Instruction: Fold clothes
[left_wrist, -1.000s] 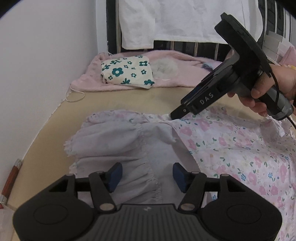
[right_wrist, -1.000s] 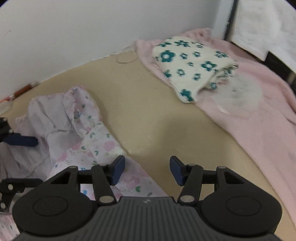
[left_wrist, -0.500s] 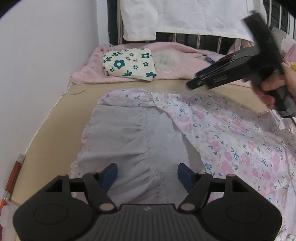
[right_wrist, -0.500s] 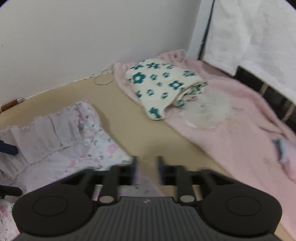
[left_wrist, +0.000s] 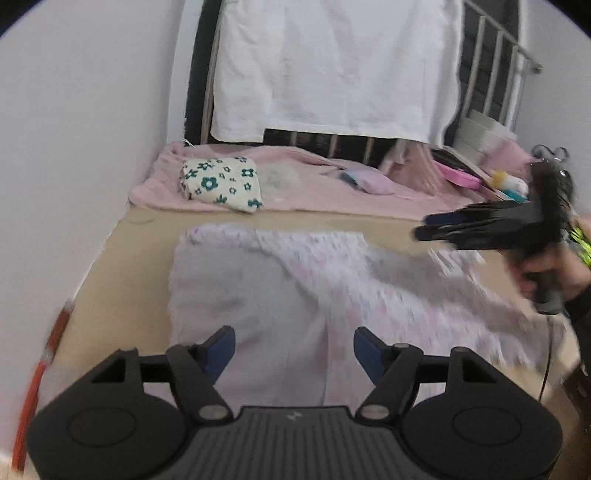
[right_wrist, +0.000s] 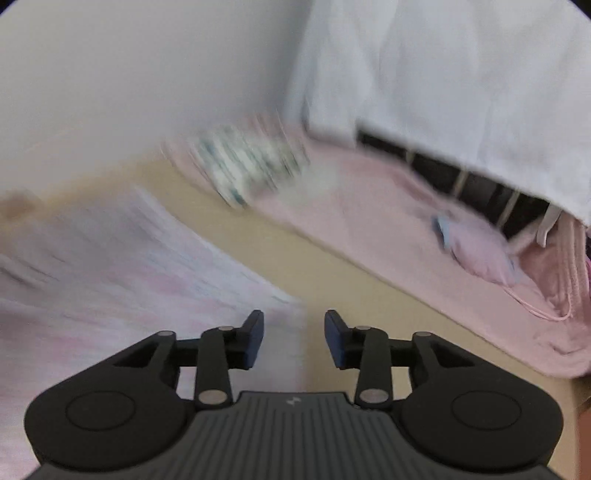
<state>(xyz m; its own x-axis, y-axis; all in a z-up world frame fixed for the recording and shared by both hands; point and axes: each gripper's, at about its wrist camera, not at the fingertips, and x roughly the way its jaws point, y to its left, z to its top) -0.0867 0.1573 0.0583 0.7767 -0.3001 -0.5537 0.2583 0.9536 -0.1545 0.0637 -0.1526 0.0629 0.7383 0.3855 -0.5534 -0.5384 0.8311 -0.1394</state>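
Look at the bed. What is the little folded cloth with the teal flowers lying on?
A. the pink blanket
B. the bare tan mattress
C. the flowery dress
A: in the left wrist view the folded cloth with teal flowers rests on the pink blanket, beyond the spread-out dress.

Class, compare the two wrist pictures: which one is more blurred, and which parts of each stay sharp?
Right wrist view: heavy smear over the floral garment and folded flowered cloth; only its own right tongs are crisp. Left wrist view: milder blur, left tongs and folded cloth sharp, fisheye bending at edges.
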